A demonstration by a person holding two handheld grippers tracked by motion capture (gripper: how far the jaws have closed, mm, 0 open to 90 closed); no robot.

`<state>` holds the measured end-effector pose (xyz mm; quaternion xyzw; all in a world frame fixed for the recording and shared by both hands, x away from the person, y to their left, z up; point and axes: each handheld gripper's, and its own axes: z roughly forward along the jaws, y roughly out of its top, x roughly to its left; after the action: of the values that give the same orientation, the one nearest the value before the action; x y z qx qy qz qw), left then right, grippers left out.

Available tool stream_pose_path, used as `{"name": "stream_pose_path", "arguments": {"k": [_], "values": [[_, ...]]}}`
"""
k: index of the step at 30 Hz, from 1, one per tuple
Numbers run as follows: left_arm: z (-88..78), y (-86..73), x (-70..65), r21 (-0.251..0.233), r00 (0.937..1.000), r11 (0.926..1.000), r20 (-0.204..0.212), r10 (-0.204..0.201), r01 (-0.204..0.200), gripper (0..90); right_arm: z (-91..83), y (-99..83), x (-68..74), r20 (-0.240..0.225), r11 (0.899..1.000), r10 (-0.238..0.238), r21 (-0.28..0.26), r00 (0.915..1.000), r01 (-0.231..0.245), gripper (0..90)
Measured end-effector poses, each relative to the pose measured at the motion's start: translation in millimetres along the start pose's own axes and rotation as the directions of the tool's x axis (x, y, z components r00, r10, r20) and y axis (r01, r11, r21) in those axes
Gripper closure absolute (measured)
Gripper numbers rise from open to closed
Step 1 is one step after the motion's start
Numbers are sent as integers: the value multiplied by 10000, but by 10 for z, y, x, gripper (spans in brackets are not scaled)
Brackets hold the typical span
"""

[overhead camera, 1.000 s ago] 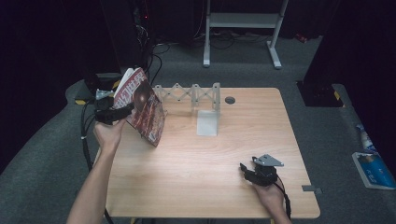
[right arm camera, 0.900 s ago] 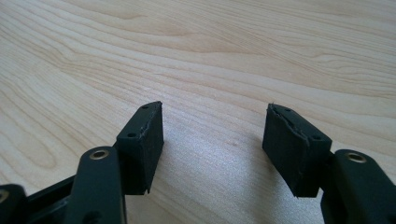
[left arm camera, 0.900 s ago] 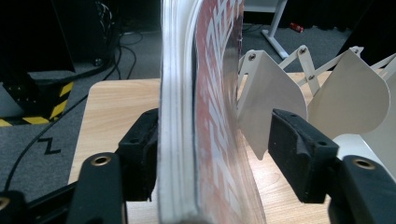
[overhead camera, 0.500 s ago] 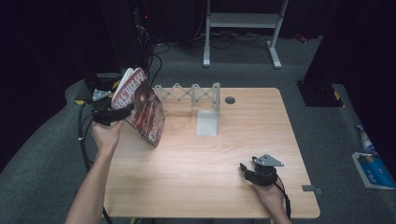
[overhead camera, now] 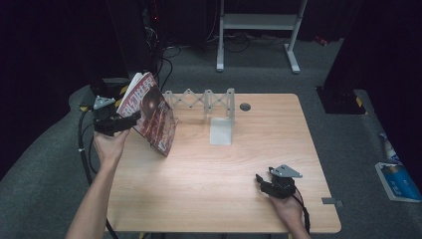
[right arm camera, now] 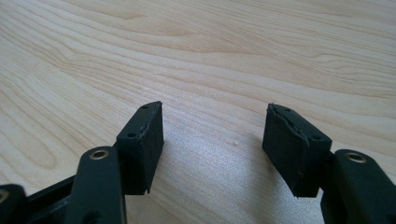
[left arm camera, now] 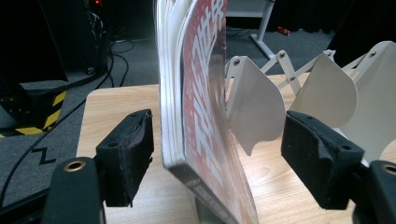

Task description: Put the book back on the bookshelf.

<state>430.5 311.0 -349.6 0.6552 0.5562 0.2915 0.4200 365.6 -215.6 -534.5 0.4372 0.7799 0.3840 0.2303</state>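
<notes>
Your magazine (left arm camera: 196, 107) is running off the top and bottom edges of the left gripper view, its cover lettering too cropped to read. It is also hiding part of the white folding rack (left arm camera: 261, 102) behind it.

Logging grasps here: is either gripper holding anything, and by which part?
Neither. The left gripper is open around the magazine, its pads clear of it; the right gripper is open over the table.
</notes>
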Motion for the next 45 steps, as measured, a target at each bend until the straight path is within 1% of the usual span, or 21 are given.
{"name": "stream_pose_path", "arguments": {"k": [1,4,5,10,13,18,21,23,26,30,33,35,45], "values": [[-13,0,4,-14,10000,10000,-4,70,-70,251,0,0,0,-1,10000,0,1,10000,0,383],[-45,-5,5,-30,10000,10000,-1,69,-69,236,0,0,0,0,10000,0,2,10000,0,383],[-52,-9,6,-39,10000,10000,33,-8,8,236,0,0,1,3,10000,9,-6,10000,-9,383],[-79,-20,10,-55,9999,10000,117,-13,13,233,0,0,0,1,10000,3,-1,10000,-3,383],[-121,-30,-11,-172,9998,9998,210,29,-25,228,0,0,0,-4,10000,4,2,10000,-4,383],[-189,-36,-49,-224,9992,9997,388,-40,49,230,0,-1,2,8,10000,3,-13,10000,-3,383],[-232,-35,-67,-309,9990,9995,442,49,-35,232,0,-1,2,5,10000,10,-10,10000,-10,383],[-256,-39,-79,-336,9989,9994,469,1,15,233,0,-1,2,7,10000,4,-13,10000,-4,383],[-280,-51,-85,-344,9987,9994,499,38,-20,232,-1,0,1,2,10000,12,-7,10000,-12,383],[-324,-85,-78,-395,9983,9992,582,-45,68,230,-1,-1,2,7,10000,5,-12,10000,-5,383],[-349,-98,-79,-425,9984,9991,567,-68,92,230,0,-1,2,7,10000,8,-12,10000,-8,383],[-379,-118,-76,-547,9982,9984,575,-144,175,230,-1,-1,2,6,10000,6,-10,10000,-6,383],[-470,-204,-85,-533,9976,9985,678,-107,143,233,0,-1,2,7,10000,11,-11,10000,-11,383]]}}
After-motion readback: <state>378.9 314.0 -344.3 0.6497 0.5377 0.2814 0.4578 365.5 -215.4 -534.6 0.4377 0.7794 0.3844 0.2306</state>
